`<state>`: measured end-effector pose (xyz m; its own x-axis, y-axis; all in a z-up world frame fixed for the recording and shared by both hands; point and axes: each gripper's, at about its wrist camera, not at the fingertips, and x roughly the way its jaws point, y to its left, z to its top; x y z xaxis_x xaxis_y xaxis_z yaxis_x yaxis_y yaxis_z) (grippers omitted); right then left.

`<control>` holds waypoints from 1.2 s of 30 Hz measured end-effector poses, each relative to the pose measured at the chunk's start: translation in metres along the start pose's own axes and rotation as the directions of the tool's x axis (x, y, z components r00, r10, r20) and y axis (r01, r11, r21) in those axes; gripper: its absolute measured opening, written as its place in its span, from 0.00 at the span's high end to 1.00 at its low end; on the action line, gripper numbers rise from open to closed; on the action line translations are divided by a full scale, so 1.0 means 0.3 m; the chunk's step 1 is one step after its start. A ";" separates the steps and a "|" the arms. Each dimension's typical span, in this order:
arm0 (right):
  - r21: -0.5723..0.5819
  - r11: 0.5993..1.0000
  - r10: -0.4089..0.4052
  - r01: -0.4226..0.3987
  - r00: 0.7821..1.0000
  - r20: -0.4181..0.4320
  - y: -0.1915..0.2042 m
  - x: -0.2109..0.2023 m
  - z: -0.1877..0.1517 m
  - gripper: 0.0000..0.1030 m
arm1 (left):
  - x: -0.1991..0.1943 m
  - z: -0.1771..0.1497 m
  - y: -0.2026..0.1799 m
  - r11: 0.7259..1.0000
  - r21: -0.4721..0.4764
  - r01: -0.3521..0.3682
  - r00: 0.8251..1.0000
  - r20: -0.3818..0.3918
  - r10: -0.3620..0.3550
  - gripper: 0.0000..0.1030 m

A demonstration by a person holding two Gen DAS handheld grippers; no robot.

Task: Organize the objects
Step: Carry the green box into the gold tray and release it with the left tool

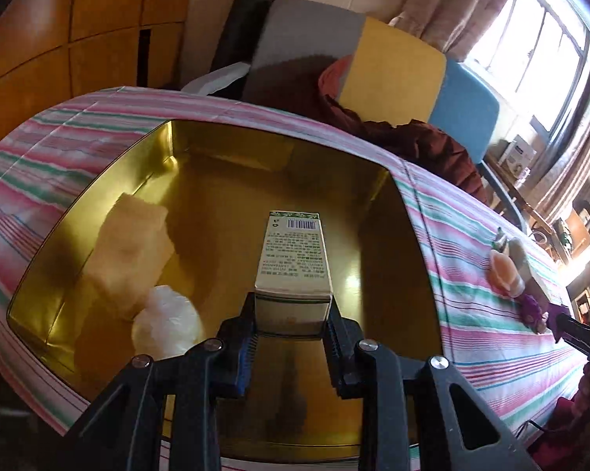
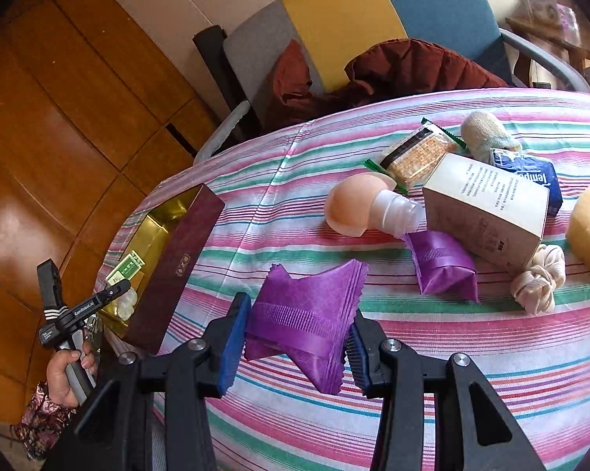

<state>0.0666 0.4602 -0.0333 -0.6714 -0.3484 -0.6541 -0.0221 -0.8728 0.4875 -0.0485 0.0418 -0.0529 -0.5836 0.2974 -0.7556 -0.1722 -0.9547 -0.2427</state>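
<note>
Jaws of left gripper [image 1: 291, 324] clenched on carton [image 1: 293, 263], held over gold tin [image 1: 79, 212]. Jaws of right gripper [image 2: 295, 337] grasping purple packet [image 2: 306, 314] above tabletop [image 2: 452, 392]. Risk: carton tipping onto sponge [image 1: 132, 251] if released tilted.

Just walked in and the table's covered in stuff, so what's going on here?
A person is sorting small items into a gold-lined tin with a handheld gripper in each hand. The left gripper holds a small printed carton over the tin, where a yellowish block and a white wad already lie. The right gripper clamps a purple packet above the striped tablecloth. A second purple packet, a larger box and other bits remain.
</note>
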 end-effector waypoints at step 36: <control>-0.301 0.927 0.146 -0.224 0.954 -0.260 0.846 0.521 -0.101 0.55 | -0.219 0.146 0.177 0.971 -0.239 -0.027 0.982 0.177 0.070 0.56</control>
<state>-0.0217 0.1738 -0.0292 -0.4512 -0.5491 -0.7035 0.3526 -0.8338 0.4247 -0.0541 -0.0289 0.0106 -0.7254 0.2227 -0.6513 0.0378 -0.9319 -0.3608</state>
